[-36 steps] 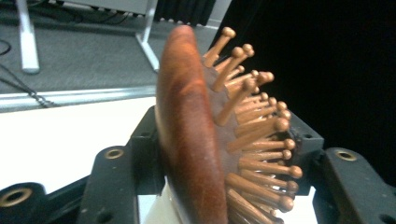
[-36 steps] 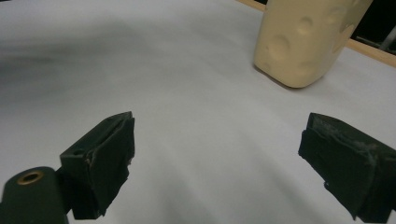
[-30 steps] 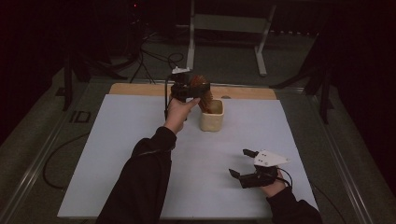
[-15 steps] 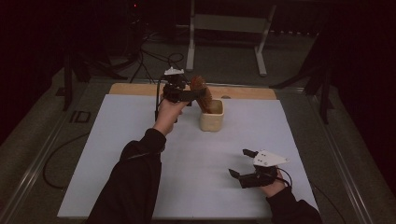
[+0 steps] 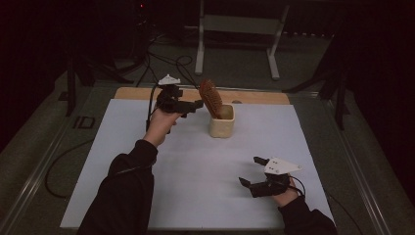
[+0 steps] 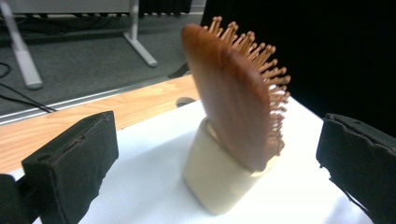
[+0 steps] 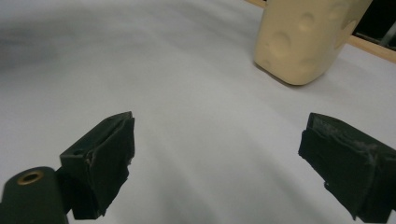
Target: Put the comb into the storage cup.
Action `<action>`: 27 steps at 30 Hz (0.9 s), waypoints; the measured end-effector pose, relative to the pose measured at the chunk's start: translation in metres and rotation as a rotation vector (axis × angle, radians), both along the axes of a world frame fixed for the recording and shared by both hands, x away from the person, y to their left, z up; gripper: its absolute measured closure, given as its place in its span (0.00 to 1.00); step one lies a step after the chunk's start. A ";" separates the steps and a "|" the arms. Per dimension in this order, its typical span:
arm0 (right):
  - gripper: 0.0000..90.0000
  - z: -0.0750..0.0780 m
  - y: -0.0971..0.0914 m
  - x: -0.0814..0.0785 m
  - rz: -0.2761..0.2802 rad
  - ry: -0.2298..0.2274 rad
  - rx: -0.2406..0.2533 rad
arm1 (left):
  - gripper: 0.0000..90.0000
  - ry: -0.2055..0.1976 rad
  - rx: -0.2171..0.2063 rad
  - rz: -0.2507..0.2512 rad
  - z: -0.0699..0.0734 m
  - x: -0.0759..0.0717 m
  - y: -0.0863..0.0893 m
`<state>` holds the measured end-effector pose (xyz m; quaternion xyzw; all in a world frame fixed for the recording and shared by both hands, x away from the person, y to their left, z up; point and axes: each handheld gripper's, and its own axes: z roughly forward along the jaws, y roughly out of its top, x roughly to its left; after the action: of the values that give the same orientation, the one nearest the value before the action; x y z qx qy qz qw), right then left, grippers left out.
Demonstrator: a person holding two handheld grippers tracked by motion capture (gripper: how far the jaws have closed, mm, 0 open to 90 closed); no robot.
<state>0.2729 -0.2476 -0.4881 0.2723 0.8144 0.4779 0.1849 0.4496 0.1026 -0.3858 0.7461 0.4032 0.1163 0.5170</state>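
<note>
Placing step looks done: hairbrush [image 5: 210,98] stands head-up in the cream cup [image 5: 221,126], leaning. Left gripper [image 5: 192,105] just left of the cup, jaws just opened wide, nothing between. Right gripper [image 5: 250,172] idle, jaws spread, well nearer than the cup. Next: back left hand clear without nudging the cup.

Dim lab or studio, white-topped table [image 5: 147,161] on grey floor, black curtained surround, trailing cables [image 5: 161,61], metal stand legs [image 5: 235,29].

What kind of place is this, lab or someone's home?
Most likely a lab or recording rig, not a home: a white-covered table in a dark room, loose cables on the floor behind it, a metal stand, and just a hairbrush in a cream holder as props.
</note>
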 end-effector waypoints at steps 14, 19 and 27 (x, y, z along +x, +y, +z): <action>0.11 0.000 0.002 0.000 0.001 0.000 0.001 | 0.00 -0.059 0.077 -0.049 -0.006 -0.027 0.028; 0.11 0.000 0.003 0.000 0.002 0.006 0.001 | 0.00 -0.074 0.108 -0.070 -0.009 -0.039 0.037; 0.11 -0.001 0.004 0.001 0.006 0.006 -0.002 | 0.00 -0.086 0.100 -0.094 -0.017 -0.055 0.051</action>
<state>0.2739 -0.2435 -0.4888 0.2713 0.8164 0.4765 0.1813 0.3942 0.1536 -0.4032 0.7835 0.3386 0.1439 0.5007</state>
